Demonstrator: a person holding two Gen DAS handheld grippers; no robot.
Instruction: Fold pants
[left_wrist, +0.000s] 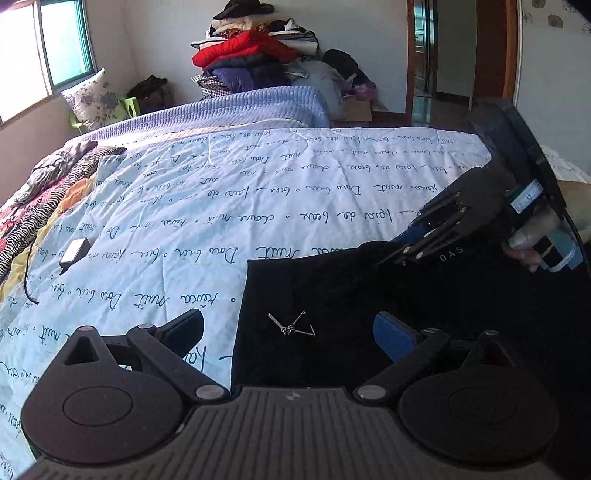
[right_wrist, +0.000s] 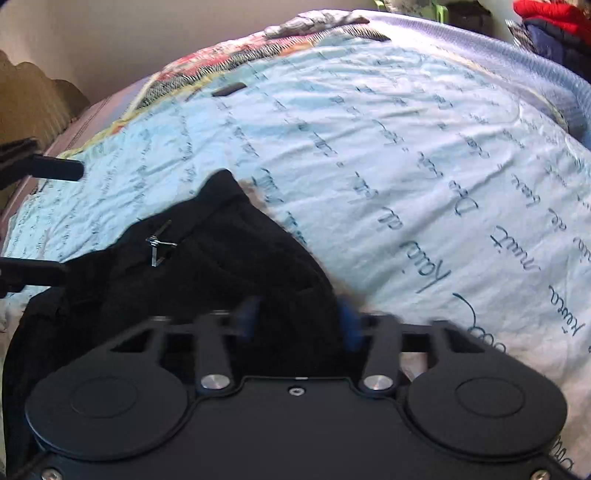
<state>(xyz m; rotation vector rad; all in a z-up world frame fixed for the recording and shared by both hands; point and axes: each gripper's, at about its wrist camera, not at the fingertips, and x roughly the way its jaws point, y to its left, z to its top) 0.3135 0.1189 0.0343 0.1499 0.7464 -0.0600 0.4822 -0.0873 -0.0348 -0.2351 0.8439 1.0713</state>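
The black pants (left_wrist: 369, 302) lie on a light blue quilt (left_wrist: 221, 192) with dark script. A small bent metal clip (left_wrist: 292, 325) rests on the cloth. My left gripper (left_wrist: 288, 330) is open, its fingers spread either side of the pants' left edge, just above it. My right gripper (right_wrist: 300, 321) is partly open over the pants (right_wrist: 207, 273), with the cloth's right edge between its blue pads; the view is blurred. In the left wrist view the right gripper (left_wrist: 391, 247) comes in from the right at the pants' far edge. The clip also shows in the right wrist view (right_wrist: 159, 244).
A black power adapter (left_wrist: 75, 251) with its cord lies on the quilt at left. Patterned bedding (left_wrist: 48, 192) is bunched at the far left. A pile of clothes (left_wrist: 255, 55) stands beyond the bed by the wall. A doorway (left_wrist: 443, 55) opens at back right.
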